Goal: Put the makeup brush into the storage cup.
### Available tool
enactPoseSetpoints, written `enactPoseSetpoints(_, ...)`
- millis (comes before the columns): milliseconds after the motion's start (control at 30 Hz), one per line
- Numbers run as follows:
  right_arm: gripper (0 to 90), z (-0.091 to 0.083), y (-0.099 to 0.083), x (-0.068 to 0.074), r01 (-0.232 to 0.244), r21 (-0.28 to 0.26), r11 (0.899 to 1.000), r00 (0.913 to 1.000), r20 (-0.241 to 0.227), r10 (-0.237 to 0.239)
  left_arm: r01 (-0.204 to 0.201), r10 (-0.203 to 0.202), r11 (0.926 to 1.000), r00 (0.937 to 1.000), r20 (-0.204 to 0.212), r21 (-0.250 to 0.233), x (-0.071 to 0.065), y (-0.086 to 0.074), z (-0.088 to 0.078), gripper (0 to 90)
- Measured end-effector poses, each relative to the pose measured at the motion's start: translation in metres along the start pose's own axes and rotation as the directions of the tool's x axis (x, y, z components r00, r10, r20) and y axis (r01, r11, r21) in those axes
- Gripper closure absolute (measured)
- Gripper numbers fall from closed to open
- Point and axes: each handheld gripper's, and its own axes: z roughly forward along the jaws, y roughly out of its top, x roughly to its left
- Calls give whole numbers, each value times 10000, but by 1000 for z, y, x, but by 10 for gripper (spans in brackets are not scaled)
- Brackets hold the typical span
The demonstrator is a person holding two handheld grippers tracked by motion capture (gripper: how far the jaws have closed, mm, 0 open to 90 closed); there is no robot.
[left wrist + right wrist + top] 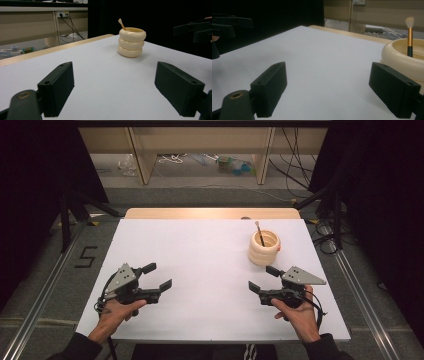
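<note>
A cream ringed holder stands on the white table at the right rear, with a small brush leaning inside it. My left gripper rests at the front left, held by a hand, jaws wide apart and nothing between them. At the front right my right gripper is open too, just in front of the holder. The left gripper view shows the holder and brush far ahead. In the right gripper view the holder sits close behind the right jaw, the brush upright in it.
A wooden strip edges the table's far side. Beyond it are shelf legs and loose cables on the floor. Black tripod legs stand at both sides, and a metal rail runs along the floor at the left.
</note>
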Motion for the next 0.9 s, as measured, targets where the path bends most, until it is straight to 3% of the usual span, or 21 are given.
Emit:
enactPoseSetpoints(467,158,-3,-4,-2,537,-260,9982,9974,502,-524,-212,213,9997,9997,-96,134,1,0,-4,159)
enactPoseSetpoints(900,159,-2,-5,-2,578,-111,9983,9974,436,-573,-135,136,9998,9998,-163,113,2,0,-4,159)
